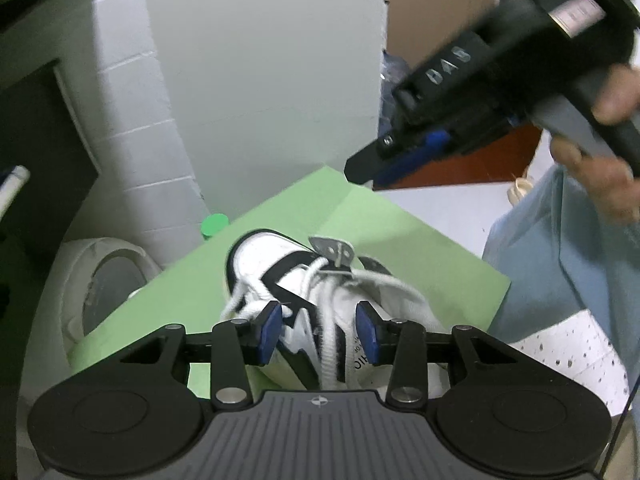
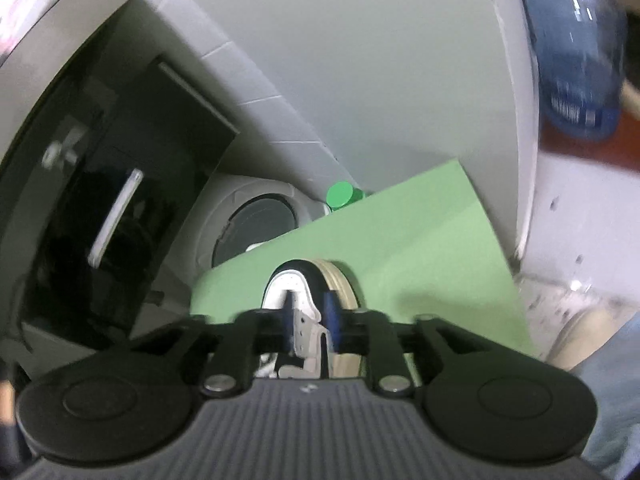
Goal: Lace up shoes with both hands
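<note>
A white and black shoe (image 1: 276, 264) lies on a green mat (image 1: 400, 232), toe pointing away. Its white laces (image 1: 328, 320) run down the tongue, with loose loops at the left side. My left gripper (image 1: 320, 330) is open and low over the shoe, its blue pads on either side of the laced upper and tongue. A hand holds my right gripper (image 1: 360, 170) well above the mat, at the upper right. In the right wrist view the right gripper (image 2: 310, 316) shows a narrow gap with nothing in it, and the shoe (image 2: 296, 280) is far below.
A green cap (image 1: 215, 226) sits at the mat's far edge by a white brick wall. A white round appliance (image 1: 108, 280) and a dark cabinet (image 2: 100, 200) stand to the left. A blue water bottle (image 2: 576, 52) and the person's blue trouser leg (image 1: 560, 272) are at right.
</note>
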`<action>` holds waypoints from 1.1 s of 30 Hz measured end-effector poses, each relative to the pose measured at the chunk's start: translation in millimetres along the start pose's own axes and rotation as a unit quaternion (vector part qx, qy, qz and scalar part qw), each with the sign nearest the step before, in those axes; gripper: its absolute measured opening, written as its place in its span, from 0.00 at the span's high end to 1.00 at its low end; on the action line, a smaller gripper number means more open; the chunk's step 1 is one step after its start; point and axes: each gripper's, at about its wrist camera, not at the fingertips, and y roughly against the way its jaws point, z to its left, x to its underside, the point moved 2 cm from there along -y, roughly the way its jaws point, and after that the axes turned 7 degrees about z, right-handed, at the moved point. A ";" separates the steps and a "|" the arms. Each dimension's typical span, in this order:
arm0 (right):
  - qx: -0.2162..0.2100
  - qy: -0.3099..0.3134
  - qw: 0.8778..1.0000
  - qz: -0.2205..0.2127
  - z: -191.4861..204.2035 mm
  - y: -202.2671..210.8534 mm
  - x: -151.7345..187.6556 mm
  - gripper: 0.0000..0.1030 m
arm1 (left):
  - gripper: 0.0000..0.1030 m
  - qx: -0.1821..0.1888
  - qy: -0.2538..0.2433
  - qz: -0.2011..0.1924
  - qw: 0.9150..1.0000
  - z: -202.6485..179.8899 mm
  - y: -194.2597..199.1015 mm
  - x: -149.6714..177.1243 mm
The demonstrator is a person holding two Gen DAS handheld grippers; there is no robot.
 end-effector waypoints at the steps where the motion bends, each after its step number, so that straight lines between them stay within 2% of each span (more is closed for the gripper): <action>1: 0.005 0.018 1.000 -0.001 5.1 3.8 1.5 0.59 | 0.55 0.000 0.011 -0.005 1.000 1.9 6.6 0.6; 2: 0.010 0.036 0.999 -0.002 10.4 7.4 2.9 0.56 | 0.54 0.000 0.023 -0.010 1.000 3.9 13.1 1.1; 3: 0.019 0.054 0.998 -0.003 15.9 11.9 4.8 0.46 | 0.53 -0.001 0.034 -0.015 0.999 5.8 19.7 1.7; 4: 0.029 0.072 0.997 -0.005 21.3 17.3 6.9 0.30 | 0.50 -0.002 0.048 -0.022 0.999 7.6 27.5 3.3; 5: 0.036 0.085 0.996 -0.011 26.4 24.2 8.8 0.22 | 0.43 -0.004 0.058 -0.028 0.998 8.0 34.4 5.4; 6: 0.040 0.096 0.994 -0.021 31.1 32.5 10.3 0.07 | 0.41 -0.007 0.066 -0.035 0.997 8.0 40.9 7.4; 7: 0.044 0.107 0.993 -0.031 35.8 40.7 11.8 0.01 | 0.40 -0.007 0.072 -0.042 0.997 7.2 46.4 9.6; 12: 0.078 0.146 0.985 -0.046 51.9 76.1 18.7 0.00 | 0.38 -0.004 0.094 -0.060 0.994 -2.0 68.1 16.8; 14: 0.092 0.150 0.983 -0.056 55.2 84.7 23.6 0.00 | 0.32 -0.005 0.092 -0.069 0.993 -7.1 75.7 17.7; 19: 0.133 0.148 0.975 -0.098 60.0 103.9 40.5 0.00 | 0.31 -0.020 0.089 -0.091 0.992 -15.5 91.1 20.8; 21: 0.126 0.162 0.973 -0.110 60.6 109.6 46.5 0.00 | 0.31 -0.018 0.097 -0.091 0.991 -14.1 92.7 22.1; 24: 0.101 0.190 0.972 -0.097 65.3 112.8 52.6 0.00 | 0.31 -0.022 0.105 -0.090 0.990 -12.1 94.2 24.4; 28: 0.104 0.200 0.968 -0.111 77.7 118.9 62.8 0.00 | 0.31 -0.025 0.101 -0.095 0.990 -12.7 94.5 24.6; 33: 0.092 0.226 0.964 -0.109 92.5 119.5 75.6 0.00 | 0.31 -0.026 0.095 -0.096 0.990 -15.6 93.1 23.6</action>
